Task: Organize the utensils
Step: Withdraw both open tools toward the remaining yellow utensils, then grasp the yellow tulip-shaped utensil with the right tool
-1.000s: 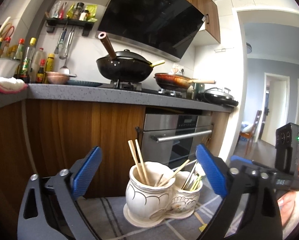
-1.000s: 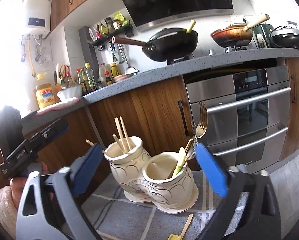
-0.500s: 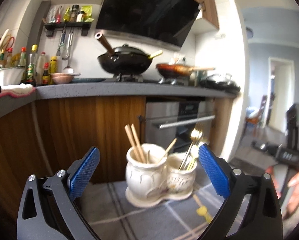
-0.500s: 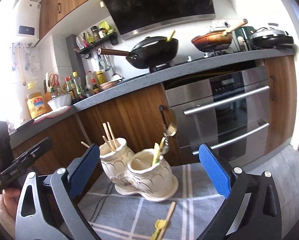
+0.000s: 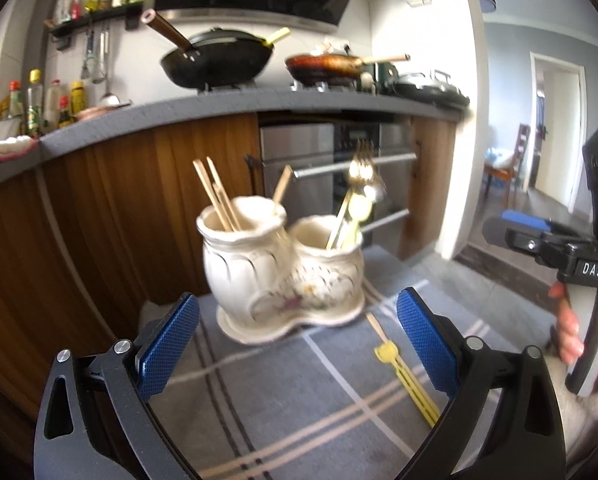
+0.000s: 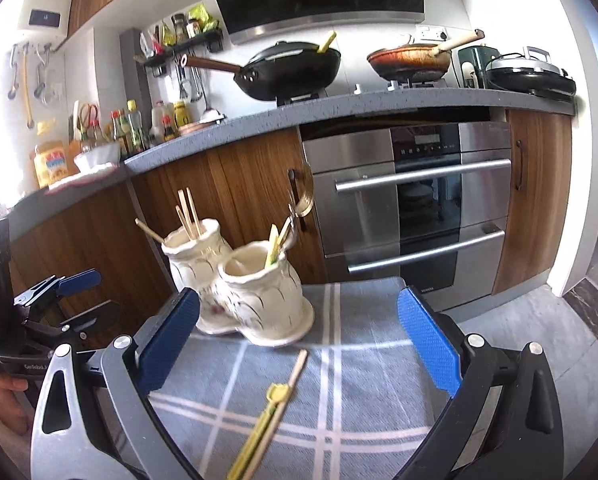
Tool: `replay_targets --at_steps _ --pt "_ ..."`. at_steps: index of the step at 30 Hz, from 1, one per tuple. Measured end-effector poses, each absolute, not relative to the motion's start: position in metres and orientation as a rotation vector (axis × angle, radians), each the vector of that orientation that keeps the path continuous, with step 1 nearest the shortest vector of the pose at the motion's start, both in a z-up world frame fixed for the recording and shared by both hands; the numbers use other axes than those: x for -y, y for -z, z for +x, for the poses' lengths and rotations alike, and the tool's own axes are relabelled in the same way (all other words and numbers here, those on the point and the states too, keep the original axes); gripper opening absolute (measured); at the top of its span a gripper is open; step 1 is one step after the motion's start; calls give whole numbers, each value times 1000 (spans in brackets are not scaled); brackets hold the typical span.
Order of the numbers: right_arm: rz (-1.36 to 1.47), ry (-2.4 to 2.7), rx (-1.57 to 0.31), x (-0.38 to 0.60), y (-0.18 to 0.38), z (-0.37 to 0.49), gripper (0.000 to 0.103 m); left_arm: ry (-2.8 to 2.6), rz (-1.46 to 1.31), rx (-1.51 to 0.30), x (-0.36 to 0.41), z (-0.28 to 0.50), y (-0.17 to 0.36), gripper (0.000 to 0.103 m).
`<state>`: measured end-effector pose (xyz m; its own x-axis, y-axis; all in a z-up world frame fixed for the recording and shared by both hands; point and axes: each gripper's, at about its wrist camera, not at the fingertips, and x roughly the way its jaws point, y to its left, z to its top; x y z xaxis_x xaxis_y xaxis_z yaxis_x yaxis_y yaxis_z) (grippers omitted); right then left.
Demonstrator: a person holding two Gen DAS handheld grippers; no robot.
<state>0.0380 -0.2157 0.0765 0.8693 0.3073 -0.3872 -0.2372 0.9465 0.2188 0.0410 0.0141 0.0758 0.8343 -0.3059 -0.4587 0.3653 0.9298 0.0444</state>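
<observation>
Chopsticks (image 6: 273, 410) lie loose on the checked cloth (image 6: 359, 380) in front of the twin-pot holder (image 6: 255, 292); both hand-held grippers, left (image 5: 297, 344) and right (image 6: 297, 346), gape wide, holding nothing.

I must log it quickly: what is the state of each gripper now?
Left gripper: open, holding nothing.
Right gripper: open, holding nothing.

white "das" on the right gripper (image 5: 515, 222) body
</observation>
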Motion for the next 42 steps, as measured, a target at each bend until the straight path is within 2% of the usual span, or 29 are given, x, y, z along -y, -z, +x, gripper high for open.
replay_targets --at_steps 17,25,30,33,36,41,42 --pt "97 -210 -674 232 2 62 98 369 139 -822 19 69 19 98" --pt "121 -234 -701 239 6 63 98 393 186 -873 49 69 28 98" --pt "100 -312 -729 221 3 58 98 341 172 -860 29 76 23 98" --pt "68 -367 -760 197 5 53 90 313 99 -852 5 81 15 97" --pt "73 -409 -816 177 9 51 77 301 67 -840 -11 82 10 97" --pt "72 -439 -900 151 19 53 41 308 40 -813 -21 80 7 97" --pt "63 -431 -917 147 20 54 38 313 34 -812 -22 80 7 97"
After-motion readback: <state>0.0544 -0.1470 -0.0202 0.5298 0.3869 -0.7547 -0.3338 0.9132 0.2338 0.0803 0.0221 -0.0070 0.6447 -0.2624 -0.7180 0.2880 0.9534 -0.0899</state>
